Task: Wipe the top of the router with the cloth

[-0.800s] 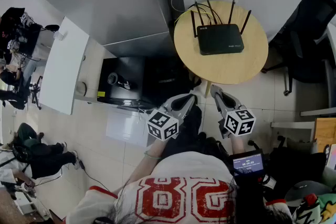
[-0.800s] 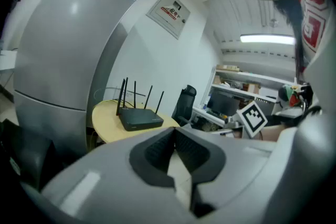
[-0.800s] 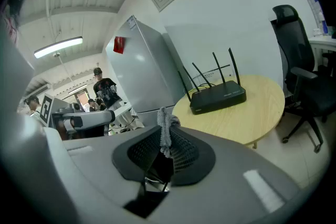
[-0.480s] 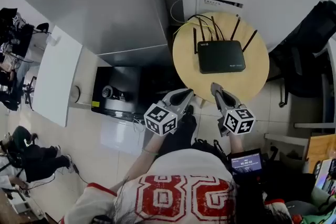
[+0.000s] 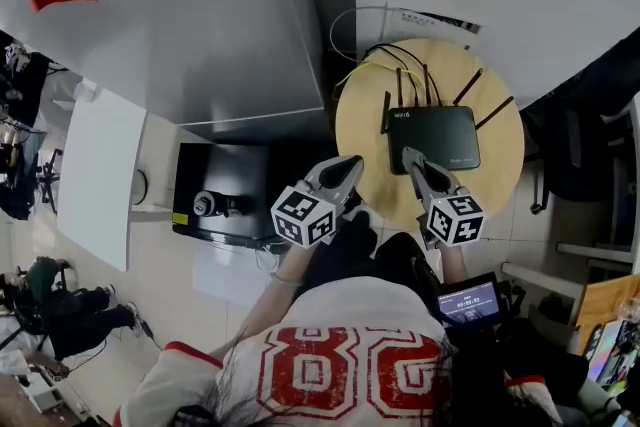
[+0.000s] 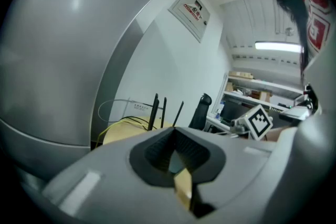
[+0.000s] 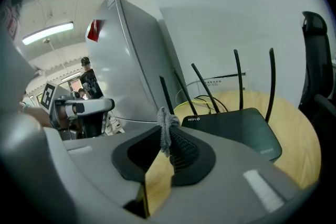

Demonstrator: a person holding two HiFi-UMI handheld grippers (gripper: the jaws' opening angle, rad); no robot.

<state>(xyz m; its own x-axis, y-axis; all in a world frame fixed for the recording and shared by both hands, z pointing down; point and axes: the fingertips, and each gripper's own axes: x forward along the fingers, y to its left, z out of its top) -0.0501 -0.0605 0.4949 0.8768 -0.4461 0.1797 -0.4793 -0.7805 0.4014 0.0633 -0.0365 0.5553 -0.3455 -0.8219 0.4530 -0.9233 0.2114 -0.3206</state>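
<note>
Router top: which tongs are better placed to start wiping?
Right. The right tongs are shut on the grey cloth, and their tip is at the near edge of the router. The left tongs are shut with nothing between them, off to the router's side.

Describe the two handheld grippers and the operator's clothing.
Left gripper and right gripper share a look: light grey tapered bodies with dark ribbed fingers. Each carries a white cube printed with black square markers. The operator wears a white top with large red numerals.
</note>
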